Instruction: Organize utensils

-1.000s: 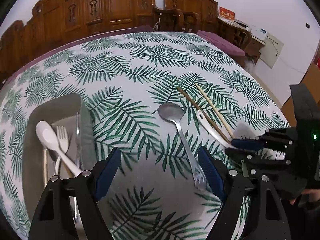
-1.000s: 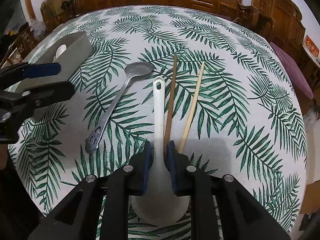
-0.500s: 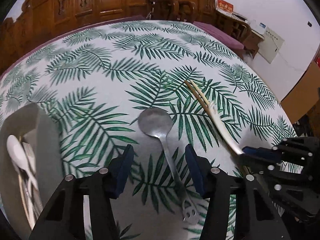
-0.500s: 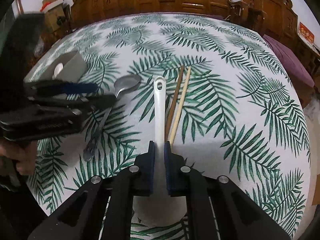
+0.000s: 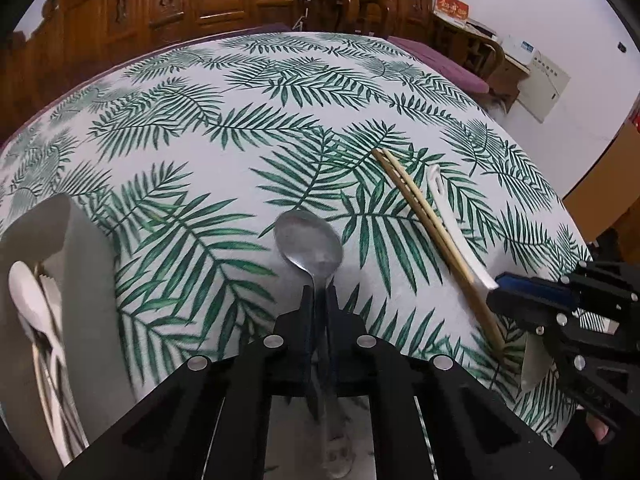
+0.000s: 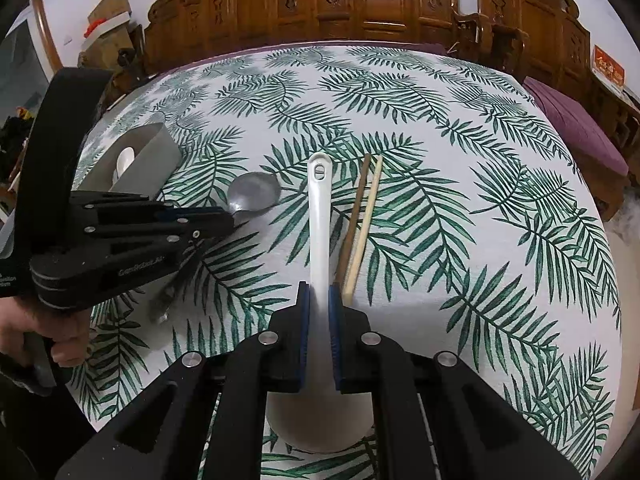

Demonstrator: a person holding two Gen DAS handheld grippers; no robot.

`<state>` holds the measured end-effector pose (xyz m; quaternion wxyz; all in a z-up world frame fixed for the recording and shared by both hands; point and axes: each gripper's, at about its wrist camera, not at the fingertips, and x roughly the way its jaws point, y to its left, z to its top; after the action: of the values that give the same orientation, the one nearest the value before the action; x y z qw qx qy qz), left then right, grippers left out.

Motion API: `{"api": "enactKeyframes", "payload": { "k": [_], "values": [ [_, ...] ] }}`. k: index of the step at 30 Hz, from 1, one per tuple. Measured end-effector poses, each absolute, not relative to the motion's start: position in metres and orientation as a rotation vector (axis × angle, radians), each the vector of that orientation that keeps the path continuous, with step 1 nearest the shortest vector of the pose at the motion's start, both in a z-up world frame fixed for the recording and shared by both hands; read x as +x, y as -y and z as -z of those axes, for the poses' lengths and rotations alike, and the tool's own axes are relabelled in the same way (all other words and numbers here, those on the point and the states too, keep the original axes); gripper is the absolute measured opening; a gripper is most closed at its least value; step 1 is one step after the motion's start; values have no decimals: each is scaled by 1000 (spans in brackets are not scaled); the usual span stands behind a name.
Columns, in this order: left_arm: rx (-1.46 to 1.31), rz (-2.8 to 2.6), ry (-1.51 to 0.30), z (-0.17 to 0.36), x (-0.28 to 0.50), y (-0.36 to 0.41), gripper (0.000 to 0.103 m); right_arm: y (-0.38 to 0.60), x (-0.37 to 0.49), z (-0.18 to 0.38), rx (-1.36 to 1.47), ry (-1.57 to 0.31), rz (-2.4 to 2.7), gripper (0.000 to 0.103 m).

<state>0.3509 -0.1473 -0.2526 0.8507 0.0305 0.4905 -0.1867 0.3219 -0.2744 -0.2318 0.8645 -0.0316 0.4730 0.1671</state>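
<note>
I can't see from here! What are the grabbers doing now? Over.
Left gripper just closed on metal spoon handle. Right gripper shut on white spoon. Chopsticks loose beside it. Tray path clear. Over.

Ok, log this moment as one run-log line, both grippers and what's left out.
left gripper: just closed, shut on metal spoon handle | right gripper: shut on white spoon | chopsticks: loose on tablecloth

Light was even and soft, from overhead. The tablecloth read bright, no hard glare. A dull sheen sat on the spoon. Faint shadows pooled under the grippers. Fisheye bent the edges hard, corners went black. The tray at left smeared slightly.
</note>
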Motion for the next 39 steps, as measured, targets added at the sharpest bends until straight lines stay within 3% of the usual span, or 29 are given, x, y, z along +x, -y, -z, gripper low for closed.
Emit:
{"api": "enactKeyframes", "payload": {
  "k": [30, 39],
  "values": [
    [104, 372, -849, 163, 284, 96, 1, 233, 304, 214, -84, -922, -436, 11],
    [75, 333, -825, 158, 283, 56, 1, 224, 304, 219, -95, -930, -433, 11]
  ]
}}
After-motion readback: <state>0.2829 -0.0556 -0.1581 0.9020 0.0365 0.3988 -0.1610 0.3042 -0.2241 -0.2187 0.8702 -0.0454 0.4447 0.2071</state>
